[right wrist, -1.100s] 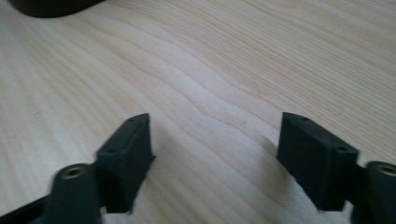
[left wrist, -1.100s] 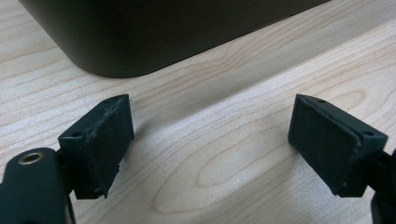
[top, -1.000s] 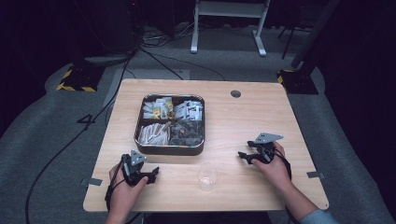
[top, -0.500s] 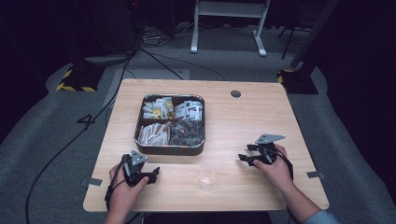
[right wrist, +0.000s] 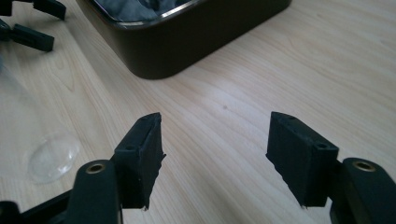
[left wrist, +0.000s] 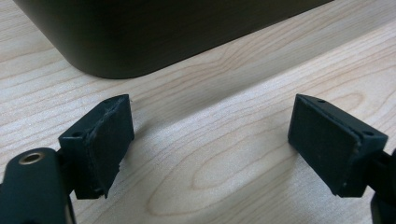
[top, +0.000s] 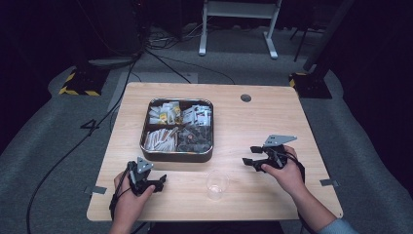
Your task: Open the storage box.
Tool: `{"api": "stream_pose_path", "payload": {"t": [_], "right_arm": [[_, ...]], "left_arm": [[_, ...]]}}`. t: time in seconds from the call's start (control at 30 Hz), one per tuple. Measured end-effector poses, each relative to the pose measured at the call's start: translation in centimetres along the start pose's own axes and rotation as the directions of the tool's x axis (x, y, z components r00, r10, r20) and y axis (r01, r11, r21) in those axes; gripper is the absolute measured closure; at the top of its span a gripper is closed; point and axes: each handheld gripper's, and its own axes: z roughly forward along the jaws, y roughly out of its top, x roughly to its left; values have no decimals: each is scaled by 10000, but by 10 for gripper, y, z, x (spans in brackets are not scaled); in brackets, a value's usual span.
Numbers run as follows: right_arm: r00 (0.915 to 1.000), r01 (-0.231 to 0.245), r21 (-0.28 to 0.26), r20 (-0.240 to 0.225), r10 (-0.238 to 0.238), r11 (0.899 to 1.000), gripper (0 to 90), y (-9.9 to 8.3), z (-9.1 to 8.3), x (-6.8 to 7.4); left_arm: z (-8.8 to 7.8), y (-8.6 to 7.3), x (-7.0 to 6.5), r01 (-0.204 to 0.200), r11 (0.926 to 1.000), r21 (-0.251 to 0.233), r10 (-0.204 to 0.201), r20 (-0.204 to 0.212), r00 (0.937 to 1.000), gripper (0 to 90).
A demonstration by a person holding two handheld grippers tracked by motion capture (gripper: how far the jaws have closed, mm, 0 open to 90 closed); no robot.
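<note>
I see a pale wood-grain table (top: 272,122) under a dark tin (top: 178,155) with a silvery rim, white and tan packets (top: 160,139) inside. My grippers, left (top: 158,183) and right (top: 249,162), are black; the cup (top: 216,184) is clear, the floor (top: 58,141) grey with yellow-black hazard stripes (top: 77,90).

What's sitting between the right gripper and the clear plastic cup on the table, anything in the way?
Nothing visible. The right gripper is open over bare table, and the clear cup stands toward the person's left of it with only wood between. The tray lies farther back, off that line.
</note>
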Motion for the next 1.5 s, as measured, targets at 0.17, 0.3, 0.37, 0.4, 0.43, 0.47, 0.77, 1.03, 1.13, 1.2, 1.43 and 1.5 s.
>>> {"api": "stream_pose_path", "payload": {"t": [0.17, 0.3, 0.37, 0.4, 0.43, 0.47, 0.77, 1.03, 1.13, 1.2, 1.43, 1.5], "right_arm": [[9988, 254, -250, -403, -264, 9994, 386, 19, 0, 8], [9965, 515, -230, -650, -529, 9984, 391, 30, 3, 14], [9941, 786, -208, -727, -800, 9967, 390, 40, 5, 17], [9937, 810, -189, -757, -822, 9965, 389, 43, 6, 18], [9937, 810, -189, -757, -822, 9965, 389, 43, 6, 18], [9933, 819, -151, -812, -828, 9965, 390, 50, 8, 20], [9890, 955, -211, -1114, -973, 9952, 416, 82, 27, 24], [9891, 1050, -410, -994, -1086, 9936, 389, 105, 47, 22], [9894, 1045, -377, -972, -1078, 9938, 390, 112, 52, 20], [9894, 1176, -331, -820, -1199, 9925, 410, 121, 61, 19], [9903, 1200, -271, -674, -1216, 9924, 412, 132, 81, 21], [9891, 1333, -200, -609, -1343, 9909, 408, 139, 89, 23]], "left_arm": [[0, 0, 0, -7, 10000, 0, 7, -6, 10000, 147], [0, 0, 0, -11, 10000, 5, 11, -4, 10000, 147], [0, 0, 0, -6, 10000, 2, 6, -3, 10000, 147], [0, 0, 0, -14, 10000, 6, 14, -3, 10000, 147], [0, 0, 0, -14, 10000, 6, 14, -3, 10000, 147], [0, 0, 0, -57, 10000, 9, 57, -3, 10000, 147], [0, 0, 0, -55, 10000, 19, 55, 42, 10000, 146], [1, 1, -1, -24, 10000, 55, 23, 50, 10000, 144], [2, 2, -1, -39, 10000, 23, 39, 24, 10000, 143], [5, 5, -1, 0, 10000, 36, 0, -7, 10000, 141], [5, 5, -1, 2, 10000, 42, -2, -17, 10000, 141], [5, 5, -1, -8, 10000, 44, 8, -9, 10000, 141]]}}
